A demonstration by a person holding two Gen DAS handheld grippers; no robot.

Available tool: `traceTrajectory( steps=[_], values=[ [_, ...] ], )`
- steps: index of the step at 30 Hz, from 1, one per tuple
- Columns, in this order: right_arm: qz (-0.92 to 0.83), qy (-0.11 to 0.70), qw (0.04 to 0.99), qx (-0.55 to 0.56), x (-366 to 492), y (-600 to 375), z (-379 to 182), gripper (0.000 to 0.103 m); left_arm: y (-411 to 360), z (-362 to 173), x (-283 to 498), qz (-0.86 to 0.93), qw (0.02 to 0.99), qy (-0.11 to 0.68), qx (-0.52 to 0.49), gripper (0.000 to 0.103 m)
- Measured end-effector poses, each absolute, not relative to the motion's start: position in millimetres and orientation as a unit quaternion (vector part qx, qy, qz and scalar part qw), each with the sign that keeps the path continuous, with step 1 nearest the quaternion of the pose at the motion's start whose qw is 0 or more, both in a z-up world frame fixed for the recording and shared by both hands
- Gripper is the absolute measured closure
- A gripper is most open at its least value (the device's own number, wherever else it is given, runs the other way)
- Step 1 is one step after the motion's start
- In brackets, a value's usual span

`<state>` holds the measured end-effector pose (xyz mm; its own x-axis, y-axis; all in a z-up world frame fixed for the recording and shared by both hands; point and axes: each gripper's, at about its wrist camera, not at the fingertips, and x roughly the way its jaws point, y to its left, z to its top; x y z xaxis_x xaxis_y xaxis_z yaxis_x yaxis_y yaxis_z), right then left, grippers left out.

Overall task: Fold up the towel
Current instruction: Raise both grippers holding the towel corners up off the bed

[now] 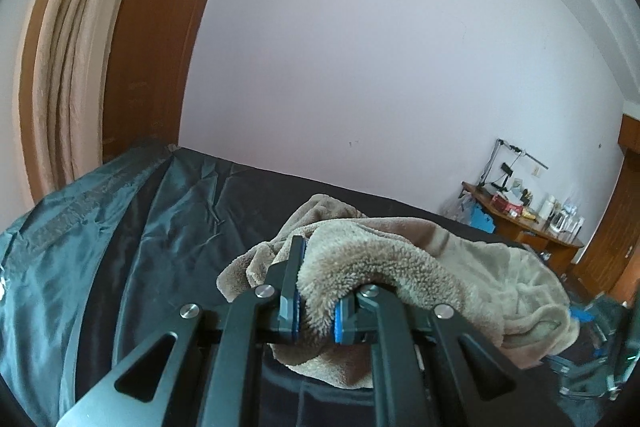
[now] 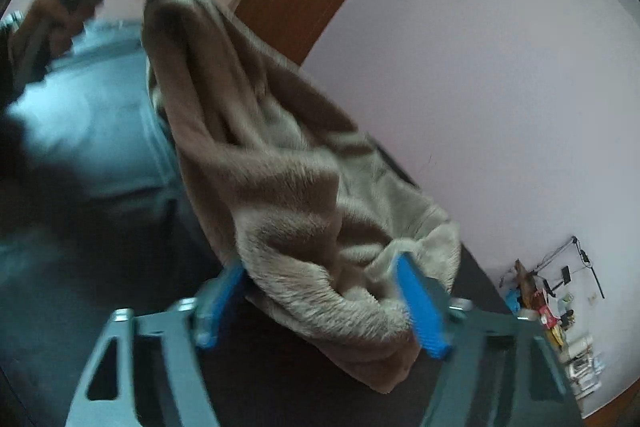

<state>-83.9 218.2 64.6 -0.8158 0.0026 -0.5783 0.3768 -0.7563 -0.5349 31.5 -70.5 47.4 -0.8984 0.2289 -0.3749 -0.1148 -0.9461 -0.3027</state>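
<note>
One beige towel (image 1: 400, 259) lies bunched on the bed (image 1: 180, 211). The left tool (image 1: 316, 303) pinches it; the right tool (image 2: 320, 295) gapes around a fold. One cluttered table (image 1: 520, 215) stands beyond.

Soft daylight, fisheye warp, right-view blur

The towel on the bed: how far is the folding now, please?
Done: nothing looks folded; the towel lies bunched on the dark bed cover. In hand: the left claw is shut on one edge, while the right claw is open, with another part of the towel between its blue pads, not yet pinched. Left: grip, spread it flat, and make every fold.
</note>
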Motion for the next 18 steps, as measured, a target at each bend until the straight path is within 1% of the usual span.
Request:
traceTrajectory(
  steps=[1, 4, 6, 7, 12, 15, 18],
  values=[
    [-0.890, 0.329, 0.101, 0.300, -89.8, 220.1, 60.2, 0.060, -71.4, 48.4, 31.6, 0.964, 0.092, -0.142, -0.207, 0.090],
    [-0.891, 0.309, 0.078, 0.323, -99.5, 225.6, 53.9, 0.081, -69.4, 51.1, 33.3, 0.964, 0.097, -0.142, -0.205, 0.090],
    [-0.904, 0.302, 0.047, 0.300, -96.4, 226.5, 57.7, 0.087, -63.7, 53.1, 35.2, 0.966, 0.097, -0.129, -0.202, 0.090],
    [-0.913, 0.296, 0.025, 0.279, -92.9, 227.1, 63.1, 0.090, -60.9, 54.1, 36.1, 0.967, 0.097, -0.122, -0.201, 0.090],
    [-0.951, 0.265, -0.107, 0.116, -56.1, 229.0, 116.3, 0.091, -43.7, 52.9, 40.4, 0.966, 0.117, -0.099, -0.211, 0.090],
    [-0.951, 0.267, -0.155, 0.036, -31.3, 223.6, 141.0, 0.091, -25.8, 47.9, 48.3, 0.965, 0.131, -0.067, -0.217, 0.090],
    [-0.945, 0.275, -0.174, -0.008, -15.9, 216.4, 151.5, 0.091, -3.5, 39.5, 57.2, 0.965, 0.139, -0.019, -0.221, 0.089]
  ],
)
